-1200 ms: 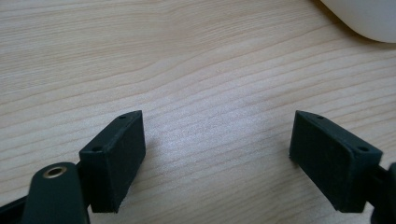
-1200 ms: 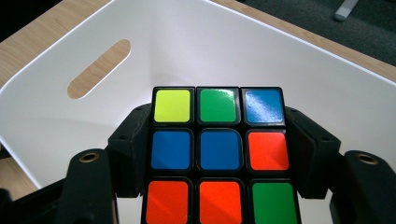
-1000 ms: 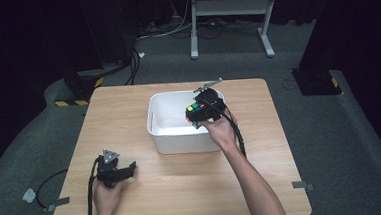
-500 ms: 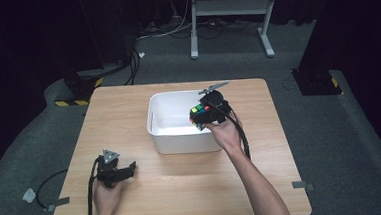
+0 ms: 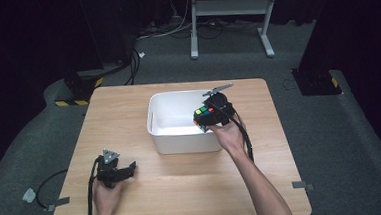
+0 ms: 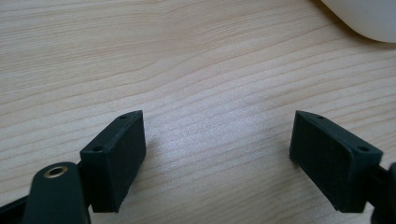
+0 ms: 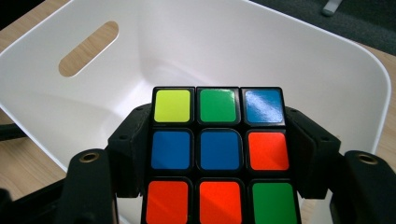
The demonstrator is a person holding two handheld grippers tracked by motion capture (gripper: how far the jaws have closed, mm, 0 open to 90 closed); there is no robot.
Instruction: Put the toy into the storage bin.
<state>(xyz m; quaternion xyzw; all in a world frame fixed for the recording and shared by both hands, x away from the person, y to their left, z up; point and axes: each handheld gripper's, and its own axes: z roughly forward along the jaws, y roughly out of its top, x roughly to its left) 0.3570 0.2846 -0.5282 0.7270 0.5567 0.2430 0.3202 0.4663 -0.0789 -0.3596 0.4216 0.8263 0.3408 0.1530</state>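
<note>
The puzzle cube (image 7: 218, 156) sits clamped between the two black jaws of the right tool (image 5: 212, 113), one jaw pressed against each side face. It is held above the white bin (image 5: 172, 136), over the bin's right-hand part, its upward face showing yellow, green and blue squares in the far row, blue, blue and orange in the middle, orange, orange and green nearest. The bin has a slot handle in one end wall and stands near the middle of the wooden desk (image 5: 123, 106). The left tool (image 5: 116, 172) rests on the desk near the bin's front-left corner, jaws spread wide with bare wood between them.
</note>
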